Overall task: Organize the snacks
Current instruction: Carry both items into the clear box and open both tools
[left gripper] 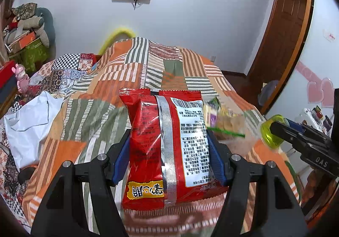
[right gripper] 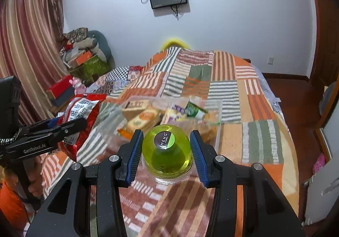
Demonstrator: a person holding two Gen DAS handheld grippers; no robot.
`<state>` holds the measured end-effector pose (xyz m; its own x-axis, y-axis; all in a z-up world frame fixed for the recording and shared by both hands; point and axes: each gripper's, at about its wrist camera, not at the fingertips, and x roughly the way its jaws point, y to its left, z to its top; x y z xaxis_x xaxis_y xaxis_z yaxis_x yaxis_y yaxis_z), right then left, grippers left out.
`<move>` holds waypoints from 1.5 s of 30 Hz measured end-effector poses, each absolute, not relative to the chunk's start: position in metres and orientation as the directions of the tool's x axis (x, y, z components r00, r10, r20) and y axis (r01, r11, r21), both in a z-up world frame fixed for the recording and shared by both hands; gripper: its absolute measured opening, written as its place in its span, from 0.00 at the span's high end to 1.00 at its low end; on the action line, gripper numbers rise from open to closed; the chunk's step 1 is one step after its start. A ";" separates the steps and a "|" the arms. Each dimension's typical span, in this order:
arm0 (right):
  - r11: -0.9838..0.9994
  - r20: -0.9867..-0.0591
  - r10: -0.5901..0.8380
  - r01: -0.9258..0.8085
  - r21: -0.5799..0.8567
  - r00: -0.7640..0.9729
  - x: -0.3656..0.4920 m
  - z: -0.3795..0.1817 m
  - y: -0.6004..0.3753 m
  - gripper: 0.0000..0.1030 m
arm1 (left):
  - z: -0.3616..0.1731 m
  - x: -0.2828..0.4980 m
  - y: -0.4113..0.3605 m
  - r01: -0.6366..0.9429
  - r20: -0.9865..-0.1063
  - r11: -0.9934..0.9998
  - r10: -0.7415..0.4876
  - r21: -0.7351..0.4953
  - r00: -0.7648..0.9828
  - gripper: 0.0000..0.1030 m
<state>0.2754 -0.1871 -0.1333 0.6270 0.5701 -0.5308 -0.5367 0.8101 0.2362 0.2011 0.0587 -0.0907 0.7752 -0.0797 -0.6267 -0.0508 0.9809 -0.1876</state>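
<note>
My left gripper has the red packet pinched between its blue pads, back seam facing up, held above the striped bedspread. My right gripper carries a green jelly cup between its jaws; I cannot tell if both pads press it. Beyond both lies a clear bag of mixed snacks on the bed. A white bag sits to the left.

Both wrist views close, facing across shared bed
</note>
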 end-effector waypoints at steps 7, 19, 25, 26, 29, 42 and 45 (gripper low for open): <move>0.813 -0.506 0.571 -0.531 0.239 0.647 0.293 -0.126 -0.184 0.59 | -0.093 0.238 0.061 -0.034 -0.637 0.983 -0.089 -0.178 0.765 0.37; 0.796 -0.511 0.592 -0.550 0.253 0.623 0.321 -0.132 -0.161 0.59 | -0.110 0.288 0.065 -0.049 -0.647 0.988 -0.057 -0.144 0.760 0.37; 0.782 -0.529 0.601 -0.576 0.238 0.599 0.332 -0.139 -0.139 0.59 | -0.120 0.304 0.064 -0.058 -0.647 0.991 -0.036 -0.124 0.762 0.37; 0.782 -0.534 0.600 -0.578 0.235 0.595 0.333 -0.141 -0.136 0.59 | -0.121 0.305 0.064 -0.058 -0.646 0.991 -0.031 -0.117 0.763 0.37; 0.781 -0.553 0.596 -0.581 0.230 0.582 0.338 -0.149 -0.129 0.59 | -0.127 0.312 0.063 -0.055 -0.653 0.992 -0.033 -0.114 0.757 0.37; 0.787 -0.581 0.583 -0.573 0.229 0.568 0.339 -0.153 -0.132 0.59 | -0.142 0.316 0.065 -0.072 -0.701 0.987 -0.049 -0.141 0.712 0.34; 0.786 -0.579 0.588 -0.570 0.241 0.565 0.335 -0.149 -0.137 0.59 | -0.135 0.309 0.067 -0.071 -0.697 0.987 -0.052 -0.147 0.715 0.34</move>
